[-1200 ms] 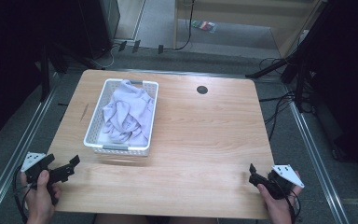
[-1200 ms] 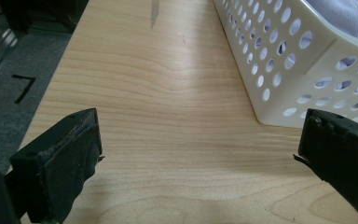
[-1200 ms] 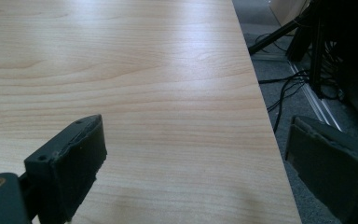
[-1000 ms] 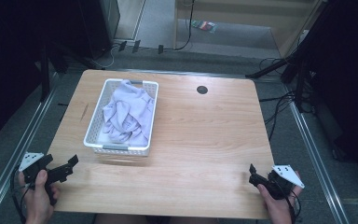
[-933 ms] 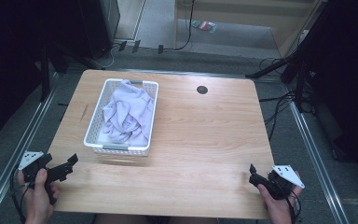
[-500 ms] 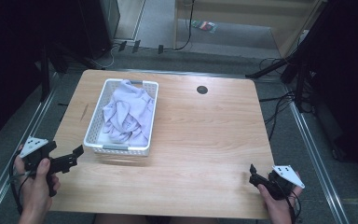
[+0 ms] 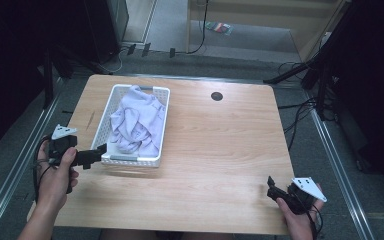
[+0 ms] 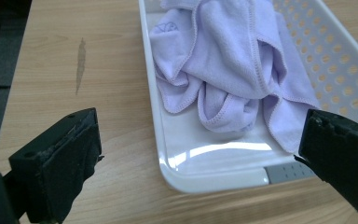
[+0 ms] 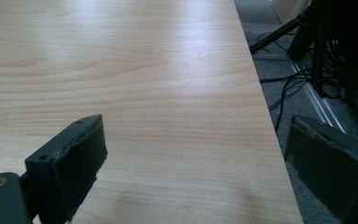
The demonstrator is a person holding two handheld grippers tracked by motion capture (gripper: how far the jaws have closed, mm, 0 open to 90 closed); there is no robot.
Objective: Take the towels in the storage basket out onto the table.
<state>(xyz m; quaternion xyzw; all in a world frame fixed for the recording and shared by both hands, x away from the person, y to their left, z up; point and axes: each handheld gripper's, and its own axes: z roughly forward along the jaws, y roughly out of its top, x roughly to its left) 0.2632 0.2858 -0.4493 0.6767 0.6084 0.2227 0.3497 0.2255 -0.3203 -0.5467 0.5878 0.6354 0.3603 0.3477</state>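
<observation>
Since the earlier high view frames, we record that the left gripper has travelled forward and inward from the table's near-left edge to the near-left corner of the white perforated plastic basket; the right gripper has kept its place at the near-right corner of the table.

In the left gripper view, we find the left gripper with its black jaws spread wide apart, holding nothing. One jaw stands over bare wood outside the basket's long wall; the other stands over the basket's near end, by the grey label on its rim. The basket's near rim lies between the jaws. We cannot tell whether either jaw touches the basket.

Inside the basket we note a crumpled lilac microfibre cloth, bunched toward the middle and far end, its lowest fold resting on the basket floor just beyond the near wall. From the high view, the cloth covers most of the basket's interior.

In the right gripper view, the right gripper also stands wide open and empty, above the light wooden table, one jaw beyond the table's right edge. A round black grommet sits near the table's far edge, well apart from the basket.
</observation>
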